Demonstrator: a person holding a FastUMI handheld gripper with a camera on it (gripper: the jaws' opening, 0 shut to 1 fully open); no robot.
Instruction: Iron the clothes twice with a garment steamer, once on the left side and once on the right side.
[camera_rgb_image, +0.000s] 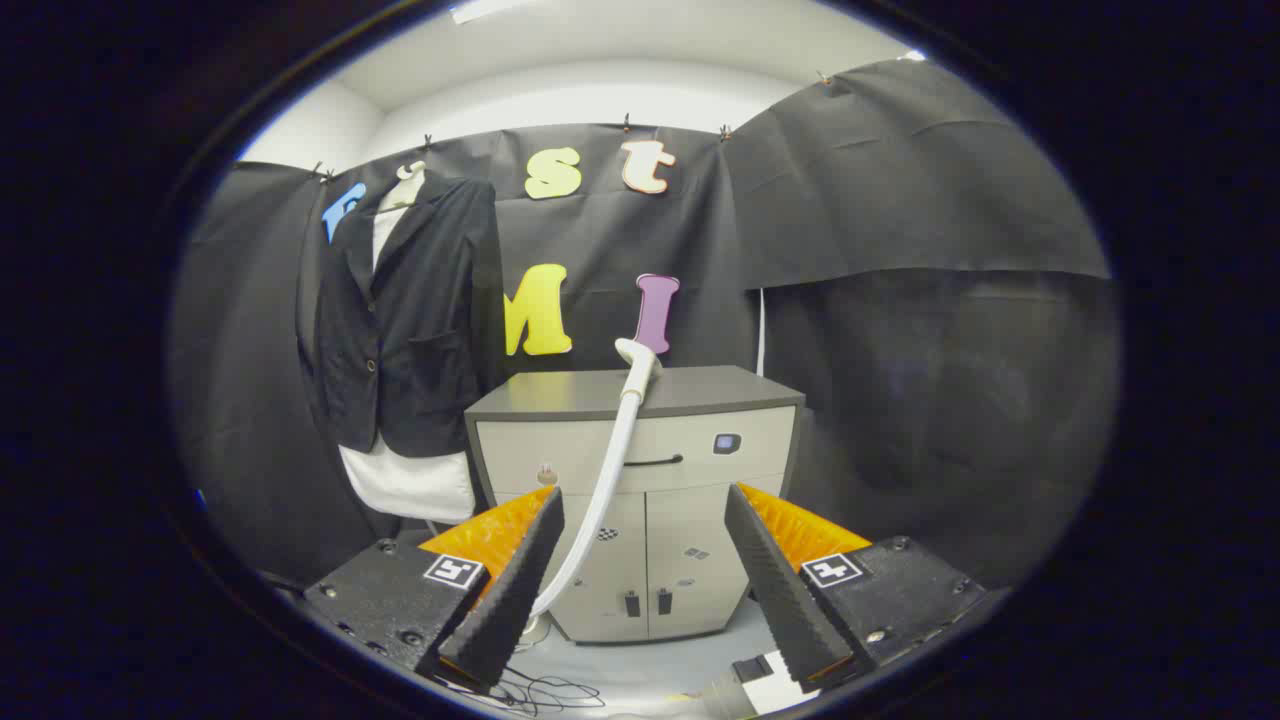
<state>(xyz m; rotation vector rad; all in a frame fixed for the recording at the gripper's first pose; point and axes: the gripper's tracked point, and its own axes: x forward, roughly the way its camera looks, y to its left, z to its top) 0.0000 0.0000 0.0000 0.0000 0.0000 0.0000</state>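
Steamer head (636, 356) rests on the cabinet (640, 392) well beyond the tool (645, 515), whose fingers stand apart.

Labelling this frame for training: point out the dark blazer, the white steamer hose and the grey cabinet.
Dark blazer (405, 330): gripper view, front panel.
White steamer hose (610, 470): gripper view, mid-length.
Grey cabinet (700, 392): gripper view, bare top.
Gripper (640, 570): gripper view, open, holding nothing.

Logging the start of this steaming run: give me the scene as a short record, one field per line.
tool: open, fingers spread, holding nothing
steamer head: resting on the cabinet top, beyond the fingers
hose: hangs from the head down the cabinet front to the floor
cabinet: straight ahead, doors shut
jacket: dark, hanging over a white garment, left of the cabinet
task state: steamer not yet picked up
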